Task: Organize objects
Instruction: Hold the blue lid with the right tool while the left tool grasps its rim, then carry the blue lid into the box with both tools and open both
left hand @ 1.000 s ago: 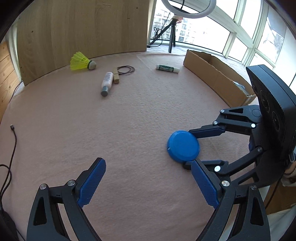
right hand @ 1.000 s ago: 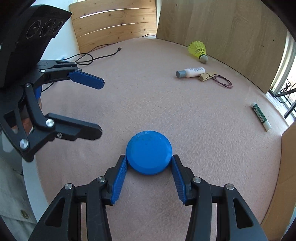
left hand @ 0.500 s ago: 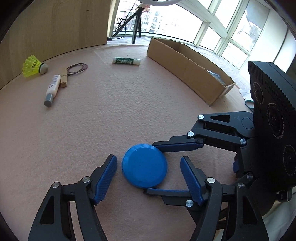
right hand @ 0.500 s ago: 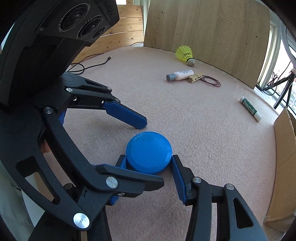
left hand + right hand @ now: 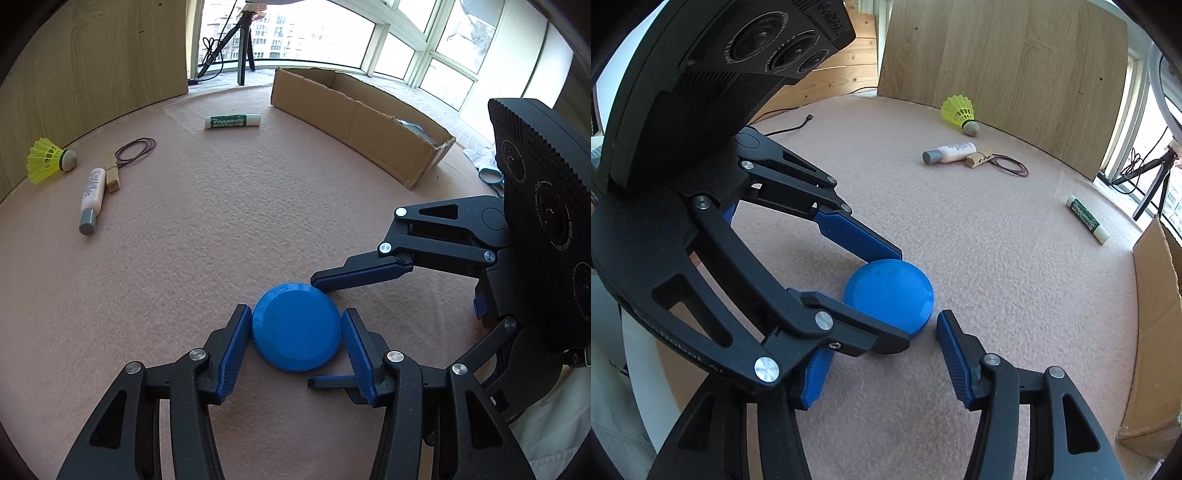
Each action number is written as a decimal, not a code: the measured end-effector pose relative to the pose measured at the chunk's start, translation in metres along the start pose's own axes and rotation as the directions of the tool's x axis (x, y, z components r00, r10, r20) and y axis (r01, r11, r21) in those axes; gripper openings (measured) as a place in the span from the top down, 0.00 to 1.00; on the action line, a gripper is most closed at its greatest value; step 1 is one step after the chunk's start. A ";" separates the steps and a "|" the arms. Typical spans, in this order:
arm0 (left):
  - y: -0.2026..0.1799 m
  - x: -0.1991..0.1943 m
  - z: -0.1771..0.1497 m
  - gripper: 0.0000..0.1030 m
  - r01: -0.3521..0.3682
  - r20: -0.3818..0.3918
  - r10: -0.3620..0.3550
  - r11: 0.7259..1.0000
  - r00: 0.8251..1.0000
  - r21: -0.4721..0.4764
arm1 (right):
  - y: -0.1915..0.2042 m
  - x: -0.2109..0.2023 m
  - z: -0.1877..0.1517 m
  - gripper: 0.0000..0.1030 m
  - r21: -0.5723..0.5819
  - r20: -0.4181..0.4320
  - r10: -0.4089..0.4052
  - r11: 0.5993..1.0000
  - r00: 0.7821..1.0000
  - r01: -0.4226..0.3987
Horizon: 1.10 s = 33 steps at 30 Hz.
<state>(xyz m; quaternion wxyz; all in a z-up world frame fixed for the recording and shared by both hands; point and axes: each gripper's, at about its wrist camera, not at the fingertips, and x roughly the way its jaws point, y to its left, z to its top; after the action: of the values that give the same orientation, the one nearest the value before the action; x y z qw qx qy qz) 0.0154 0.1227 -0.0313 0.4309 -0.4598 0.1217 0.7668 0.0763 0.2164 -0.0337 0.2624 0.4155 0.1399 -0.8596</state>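
blue lid [image 5: 296,326] between closing left gripper [image 5: 293,345] pads

A black tripod [image 5: 242,44] stands by the windows [image 5: 424,44], and a black cable [image 5: 790,125] lies near wooden panels [image 5: 997,55].

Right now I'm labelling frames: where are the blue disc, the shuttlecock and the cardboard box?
blue disc [image 5: 295,326], left wrist view, top face.
shuttlecock [image 5: 44,165], left wrist view, yellow skirt.
cardboard box [image 5: 351,122], left wrist view, near wall.

My left wrist view looks steeply down, close over the blue disc [image 5: 296,326]; my right view faces it crosswise; both share it.
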 end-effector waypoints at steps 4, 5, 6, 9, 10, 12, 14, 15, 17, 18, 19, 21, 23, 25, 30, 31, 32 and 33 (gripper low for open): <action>0.004 -0.003 0.000 0.48 0.008 0.005 -0.008 0.999 1.000 -0.033 | 0.000 0.001 0.003 0.56 0.001 -0.002 0.010 1.000 1.000 -0.010; 0.005 -0.004 0.001 0.48 0.009 0.003 -0.009 0.999 1.000 -0.039 | 0.000 0.001 0.004 0.57 0.003 0.000 0.014 1.000 1.000 -0.014; 0.005 -0.005 0.002 0.48 0.006 0.001 -0.006 0.999 1.000 -0.036 | 0.000 0.000 0.005 0.57 0.003 0.005 0.017 1.000 1.000 -0.017; 0.000 -0.017 0.008 0.48 -0.013 0.008 0.013 1.000 1.000 -0.025 | 0.002 -0.008 0.007 0.57 -0.002 0.028 0.016 1.000 0.999 -0.016; -0.003 -0.021 0.010 0.48 -0.019 0.013 0.020 1.000 1.000 -0.023 | 0.002 -0.013 0.009 0.57 -0.001 0.039 0.016 1.000 0.999 -0.016; -0.008 -0.031 0.017 0.48 -0.039 0.024 0.039 0.999 0.999 -0.019 | 0.002 -0.022 0.013 0.57 0.000 0.061 0.011 1.000 0.998 -0.011; -0.013 -0.040 0.025 0.48 -0.060 0.033 0.060 0.998 0.998 -0.018 | 0.000 -0.031 0.018 0.57 0.000 0.080 0.009 1.000 0.997 -0.009; -0.016 -0.042 0.031 0.48 -0.070 0.037 0.071 0.997 0.997 -0.016 | -0.001 -0.036 0.020 0.57 -0.001 0.089 0.008 1.000 0.996 -0.008; -0.024 -0.049 0.043 0.48 -0.094 0.046 0.095 0.996 0.994 -0.006 | -0.004 -0.046 0.025 0.57 -0.007 0.111 0.002 1.000 0.994 -0.001; -0.028 -0.053 0.049 0.48 -0.107 0.052 0.107 0.994 0.993 -0.001 | -0.006 -0.051 0.027 0.57 -0.009 0.123 -0.001 1.000 0.992 0.002; -0.033 -0.056 0.055 0.48 -0.115 0.057 0.115 0.993 0.992 0.001 | -0.009 -0.057 0.028 0.57 -0.010 0.136 -0.004 1.000 0.991 0.005; -0.040 -0.060 0.067 0.48 -0.129 0.064 0.129 0.992 0.990 0.006 | -0.014 -0.067 0.030 0.57 -0.007 0.158 -0.005 1.000 0.987 0.006; -0.051 -0.065 0.077 0.48 -0.151 0.062 0.150 0.988 0.987 0.019 | -0.020 -0.078 0.030 0.57 -0.007 0.178 -0.004 1.000 0.984 0.005; -0.062 -0.068 0.086 0.48 -0.172 0.060 0.170 0.985 0.984 0.029 | -0.024 -0.088 0.029 0.57 -0.023 0.194 -0.006 1.000 0.981 0.010; -0.083 -0.070 0.103 0.48 -0.198 0.057 0.195 0.979 0.979 0.041 | -0.036 -0.110 0.025 0.57 -0.048 0.219 -0.007 0.999 0.976 0.018; -0.087 -0.070 0.106 0.48 -0.203 0.056 0.200 0.978 0.978 0.047 | -0.038 -0.113 0.023 0.57 -0.047 0.222 -0.008 0.999 0.975 0.019; -0.091 -0.069 0.109 0.48 -0.207 0.056 0.204 0.977 0.977 0.053 | -0.041 -0.116 0.022 0.57 -0.045 0.224 -0.011 0.999 0.974 0.022; -0.094 -0.068 0.112 0.48 -0.208 0.055 0.205 0.977 0.977 0.056 | -0.044 -0.118 0.021 0.57 -0.043 0.227 -0.013 0.999 0.974 0.023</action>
<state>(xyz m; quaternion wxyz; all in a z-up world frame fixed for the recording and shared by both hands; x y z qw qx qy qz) 0.0348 0.2067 0.1044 0.3658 -0.4125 0.1819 0.8142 0.0996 0.2825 0.0732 0.2782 0.3074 0.1322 -0.9003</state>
